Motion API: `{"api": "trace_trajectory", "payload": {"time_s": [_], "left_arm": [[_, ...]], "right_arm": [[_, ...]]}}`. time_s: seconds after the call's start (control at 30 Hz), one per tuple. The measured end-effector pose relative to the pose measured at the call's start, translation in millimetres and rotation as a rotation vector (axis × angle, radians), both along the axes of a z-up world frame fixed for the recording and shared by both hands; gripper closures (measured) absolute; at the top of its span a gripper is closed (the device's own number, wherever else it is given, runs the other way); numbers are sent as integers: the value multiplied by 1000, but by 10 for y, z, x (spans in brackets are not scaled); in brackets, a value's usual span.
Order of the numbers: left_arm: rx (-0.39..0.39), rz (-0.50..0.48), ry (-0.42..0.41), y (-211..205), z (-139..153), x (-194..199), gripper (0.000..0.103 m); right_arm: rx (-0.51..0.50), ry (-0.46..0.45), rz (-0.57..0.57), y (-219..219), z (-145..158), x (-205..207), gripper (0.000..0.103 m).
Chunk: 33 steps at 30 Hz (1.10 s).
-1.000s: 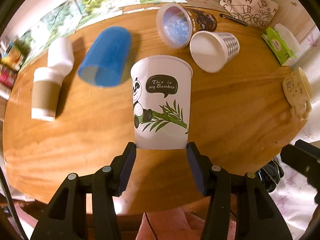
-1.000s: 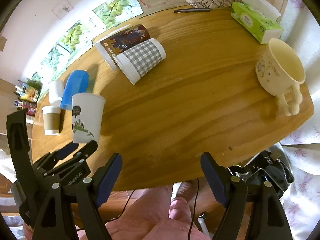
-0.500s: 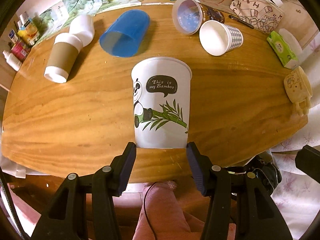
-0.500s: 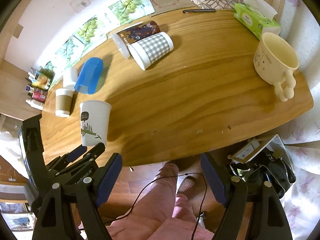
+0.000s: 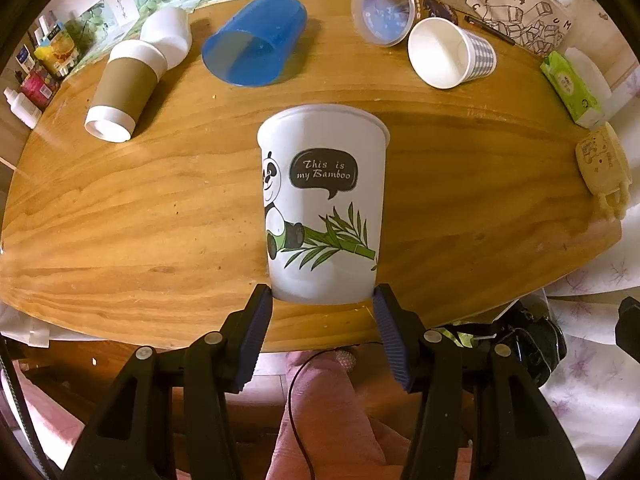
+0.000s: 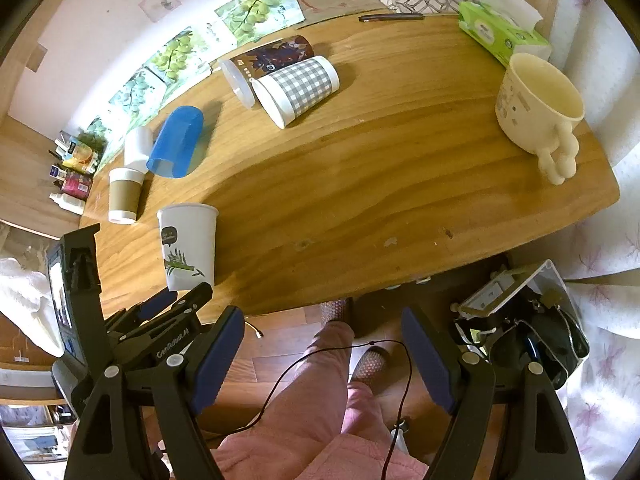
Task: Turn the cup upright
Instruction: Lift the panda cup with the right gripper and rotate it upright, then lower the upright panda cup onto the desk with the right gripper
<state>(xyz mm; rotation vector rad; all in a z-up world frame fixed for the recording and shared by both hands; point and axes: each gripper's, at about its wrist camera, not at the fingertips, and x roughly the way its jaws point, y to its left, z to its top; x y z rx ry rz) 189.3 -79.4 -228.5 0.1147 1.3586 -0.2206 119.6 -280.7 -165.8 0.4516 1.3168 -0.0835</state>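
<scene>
Wooden table (image 5: 120,220): fills the field ahead of both grippers; its near edge runs just beyond the left jaws and well ahead of the right jaws.

Panda cup (image 5: 324,208): the task's thing, a white paper cup printed with a panda and bamboo. It sits directly between the left jaws, base at the pad tips, rim pointing away from them. Its long axis is vertical, mouth up, so it already reads as upright. Whether the base rests on the table or hangs just above the near edge cannot be told.

Left gripper (image 5: 323,300): jaws at a narrow setting, both pads touching the cup's lower wall, one each side. It holds the cup, and it is by far the nearer arm. The coming move, by this reading, is to seat the base and let the pads part sideways without tipping the cup.

Right gripper (image 6: 322,356): jaws wide, nothing between them, held back off the table edge; the panda cup lies ahead and to the left of it.

Lying cups, ahead of the left jaws: blue cup (image 5: 256,40), sleeved cup (image 5: 124,92), checked cup (image 5: 452,54). All are on their sides, well apart from the held cup.
</scene>
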Motion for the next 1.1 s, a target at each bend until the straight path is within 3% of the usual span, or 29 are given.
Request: {"api": "trace_trajectory", "payload": {"time_s": [0.37, 0.5, 0.67, 1.1], "left_arm": [[-25, -22, 41, 59, -32, 106, 45], [-37, -15, 61, 96, -47, 116, 31], [-43, -17, 66, 164, -22, 57, 23], [-20, 2, 2, 450, 131, -219, 23]], "right_arm": [[-17, 0, 16, 70, 8, -20, 22], [-38, -5, 40, 131, 24, -24, 22], [-60, -11, 69, 216, 38, -33, 22], [-28, -63, 95, 381, 27, -179, 22]]}}
